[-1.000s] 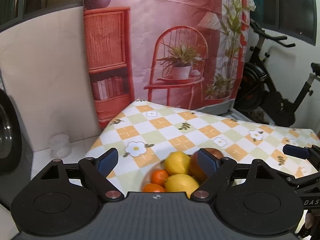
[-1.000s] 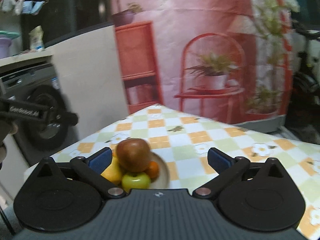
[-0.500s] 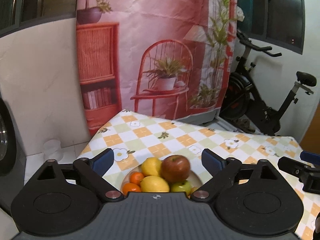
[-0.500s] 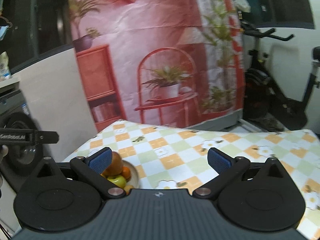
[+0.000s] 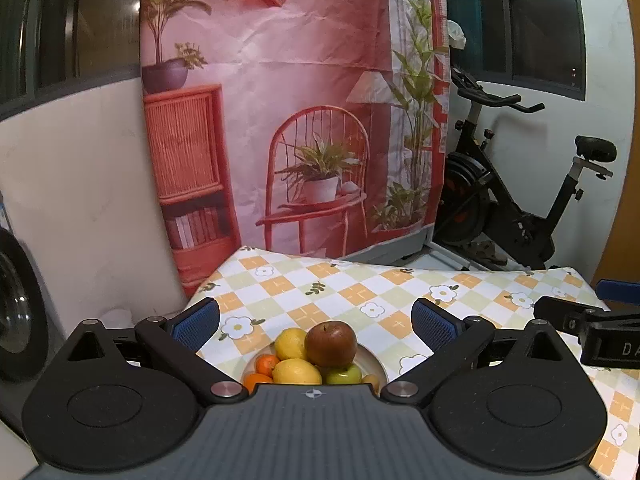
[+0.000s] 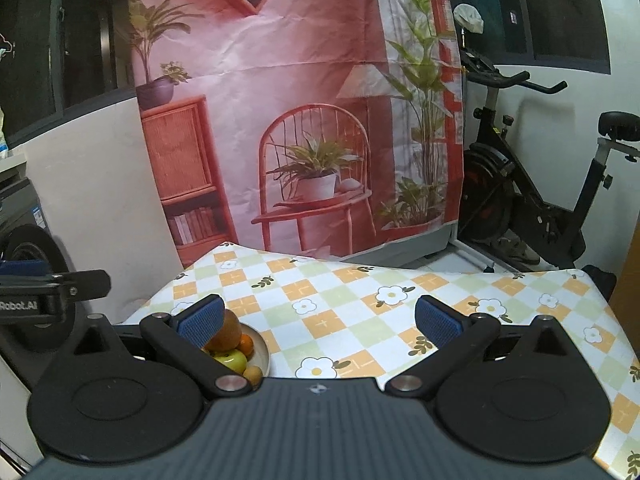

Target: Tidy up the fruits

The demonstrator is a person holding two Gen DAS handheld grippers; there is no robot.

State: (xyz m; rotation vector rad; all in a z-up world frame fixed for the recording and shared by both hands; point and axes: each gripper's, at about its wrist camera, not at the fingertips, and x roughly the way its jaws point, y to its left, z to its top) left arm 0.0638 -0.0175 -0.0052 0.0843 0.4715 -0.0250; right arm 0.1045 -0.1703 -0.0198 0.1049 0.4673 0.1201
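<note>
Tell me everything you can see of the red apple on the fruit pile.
The red apple is round, smooth and dull red-brown, with a stem dimple facing up. It sits upright on top of the pile in the plate, resting on a lemon and a green apple, with a second lemon beside it. No gripper touches it.

Bare checkered counter (image 6: 360,320) right of and beyond bowl (image 6: 262,354), open for passing. Fruit piled high in bowl (image 5: 374,360), red apple (image 5: 331,343) topmost, blocked low approach at near left corner. Left tool (image 5: 316,320) jaws opening, nothing between pads. Right tool (image 6: 318,320) spread wide, empty. Backdrop (image 6: 300,100) closed off far edge; exercise bike (image 6: 540,200) stood well beyond right side.
</note>
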